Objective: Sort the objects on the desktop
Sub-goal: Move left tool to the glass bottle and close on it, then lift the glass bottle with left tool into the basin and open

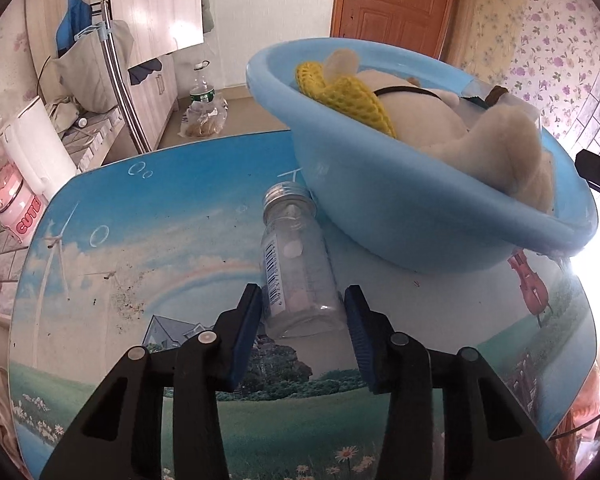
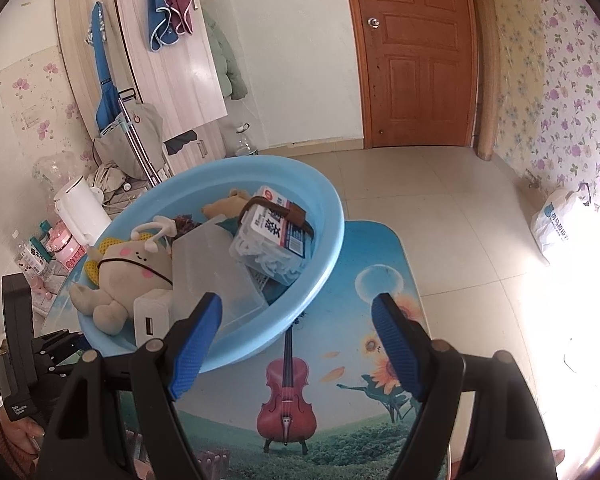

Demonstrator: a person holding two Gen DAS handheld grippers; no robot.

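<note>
1. On the table [image 1: 100,240] with its printed sky-and-meadow top, a small clear bottle [image 1: 296,264] with a silver cap lies on its side, cap pointing away, just beside the foot of the blue basin [image 1: 380,208].
2. At the bottle's base end, the left gripper [image 1: 304,312] has its blue pads [image 1: 246,332] against both sides of the glass — it is clamped on the bottle.
3. Over the table's violin picture [image 2: 286,396], the right gripper [image 2: 296,340] hangs with its jaws spread wide and nothing between them.
4. Inside the basin — which sits on the table — lie a plush toy [image 2: 128,276], a frosted plastic box [image 2: 212,272], a white power bank [image 2: 152,320] and a clear box of white clips [image 2: 272,240].
</note>
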